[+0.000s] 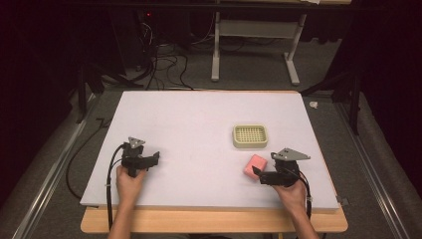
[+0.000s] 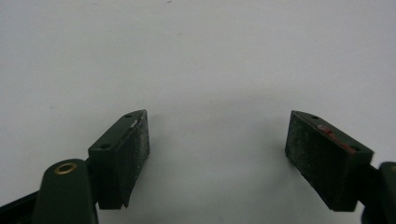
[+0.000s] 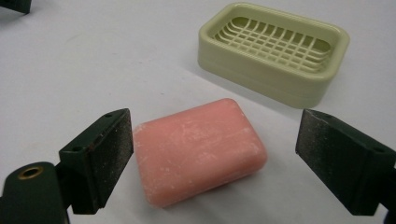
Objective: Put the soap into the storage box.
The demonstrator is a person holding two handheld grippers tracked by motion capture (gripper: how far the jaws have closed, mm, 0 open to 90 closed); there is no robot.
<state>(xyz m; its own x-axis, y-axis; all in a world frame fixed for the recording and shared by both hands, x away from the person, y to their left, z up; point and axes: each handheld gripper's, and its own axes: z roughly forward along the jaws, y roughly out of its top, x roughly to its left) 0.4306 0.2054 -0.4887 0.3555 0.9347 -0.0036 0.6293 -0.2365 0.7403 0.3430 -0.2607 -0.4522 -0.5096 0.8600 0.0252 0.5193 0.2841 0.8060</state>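
Between right gripper (image 3: 212,154) jaws — pink soap (image 3: 198,149), untouched.

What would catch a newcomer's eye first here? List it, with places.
The pink soap lies flat on the white table, between the right gripper's open jaws. Just beyond it sits the pale green dish, empty, its grid showing. At the table's left, the left gripper rests open over bare surface.

no readable text, no labels, no brands, no numbers, no signs
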